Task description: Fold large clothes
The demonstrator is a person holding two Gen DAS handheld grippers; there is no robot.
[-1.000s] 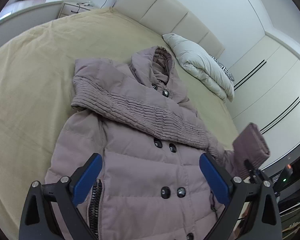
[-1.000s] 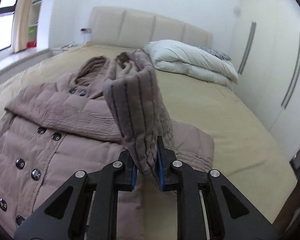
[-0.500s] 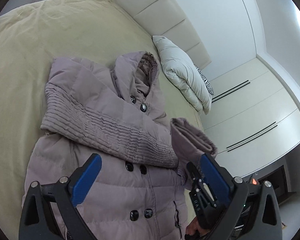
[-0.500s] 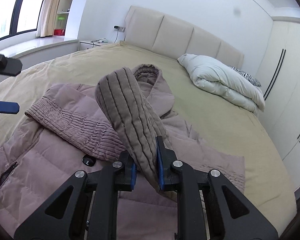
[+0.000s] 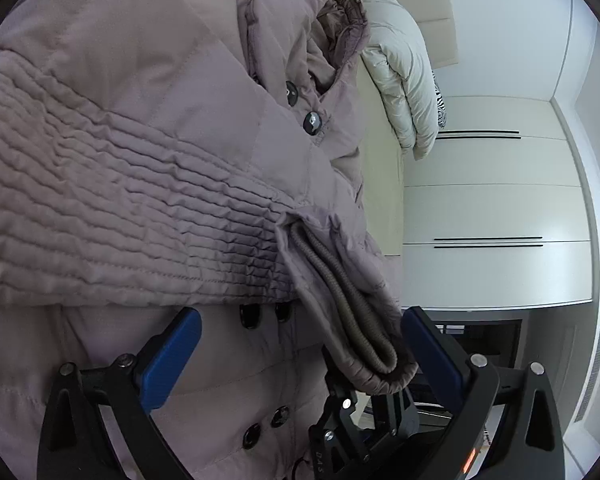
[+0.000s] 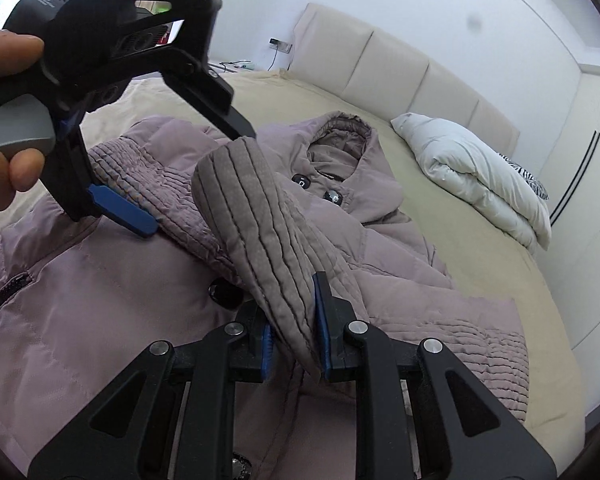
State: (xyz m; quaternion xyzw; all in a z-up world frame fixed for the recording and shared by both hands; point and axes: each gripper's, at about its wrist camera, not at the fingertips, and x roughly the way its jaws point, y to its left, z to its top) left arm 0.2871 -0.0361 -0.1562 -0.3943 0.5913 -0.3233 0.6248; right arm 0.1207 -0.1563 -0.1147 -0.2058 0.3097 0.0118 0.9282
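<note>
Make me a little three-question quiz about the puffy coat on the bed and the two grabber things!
1. True or false: the right gripper pinches the coat's sleeve cuff.
2. How do the left gripper's jaws stand: A open, B shut?
3. What lies on the bed beyond the coat's hood?

Key: 1 true. 2 A. 3 a folded white duvet.
</note>
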